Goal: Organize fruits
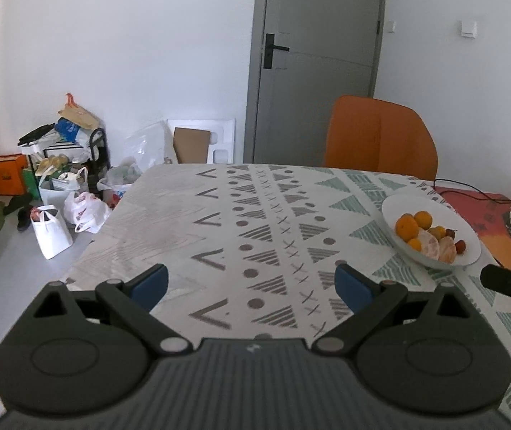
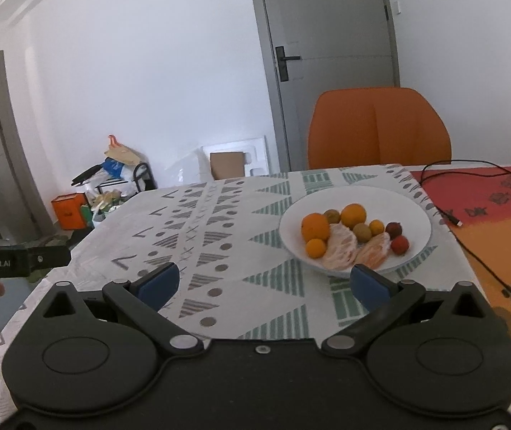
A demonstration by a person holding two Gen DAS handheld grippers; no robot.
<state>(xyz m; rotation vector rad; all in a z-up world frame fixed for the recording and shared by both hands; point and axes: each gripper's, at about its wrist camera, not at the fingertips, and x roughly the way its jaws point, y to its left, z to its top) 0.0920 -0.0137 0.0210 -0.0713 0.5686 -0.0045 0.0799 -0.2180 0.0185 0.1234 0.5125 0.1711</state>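
A white plate (image 2: 409,211) on the patterned tablecloth holds several fruits: oranges (image 2: 315,227), peeled citrus pieces (image 2: 343,247), small brown-green fruits and red ones (image 2: 399,244). My right gripper (image 2: 264,283) is open and empty, low over the cloth, just in front and left of the plate. My left gripper (image 1: 251,286) is open and empty over the bare cloth; the plate (image 1: 470,236) lies to its far right with the oranges (image 1: 406,228) in it.
An orange chair (image 2: 379,129) stands behind the table by a grey door. A red-orange mat (image 2: 488,208) with a black cable (image 2: 449,215) lies right of the plate. Bags and boxes (image 1: 58,193) clutter the floor at left.
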